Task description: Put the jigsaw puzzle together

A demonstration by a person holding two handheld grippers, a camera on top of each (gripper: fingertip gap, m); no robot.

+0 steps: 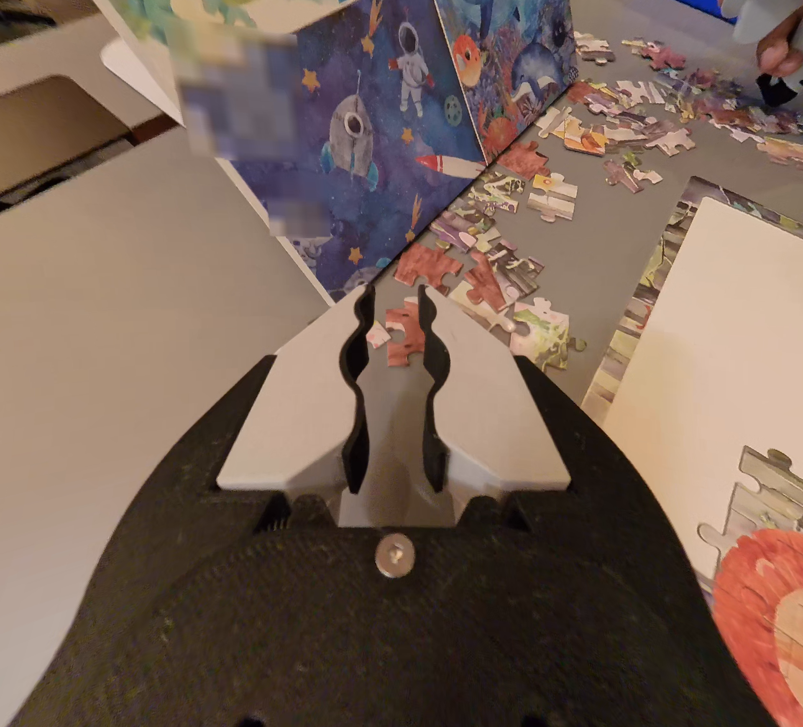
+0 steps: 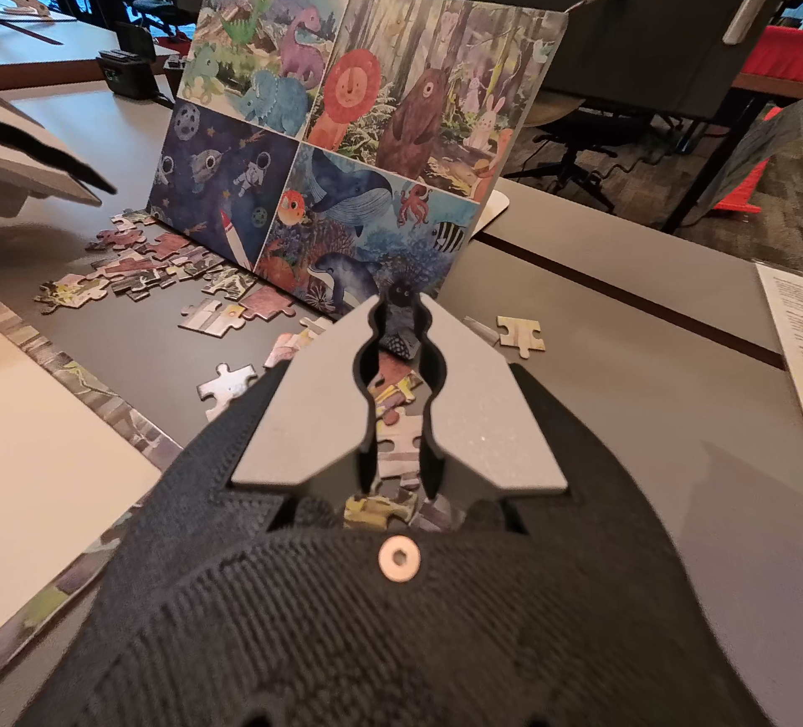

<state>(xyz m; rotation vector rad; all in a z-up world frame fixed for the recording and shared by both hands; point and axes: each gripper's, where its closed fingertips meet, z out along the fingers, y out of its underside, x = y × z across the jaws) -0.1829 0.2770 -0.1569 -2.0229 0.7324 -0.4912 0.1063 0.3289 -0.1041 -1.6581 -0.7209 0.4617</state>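
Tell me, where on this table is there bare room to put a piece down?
Bare grey table lies right of the picture box, holding only one lone yellowish piece. The white board inside the finished puzzle border is mostly empty too. It is crowded in front of the box, where loose pieces lie scattered.

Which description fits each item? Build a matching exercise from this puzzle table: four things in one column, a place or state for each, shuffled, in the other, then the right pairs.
Things
1. picture board
2. left hand-held gripper
3. lion section
4. yellowish lone piece

Descriptions
A. already joined, lying on the white mat
B. standing upright behind the loose pieces
C. flat on the grey table, apart from the pile
D. open, holding nothing

Pairs: 1-B, 2-D, 3-A, 4-C
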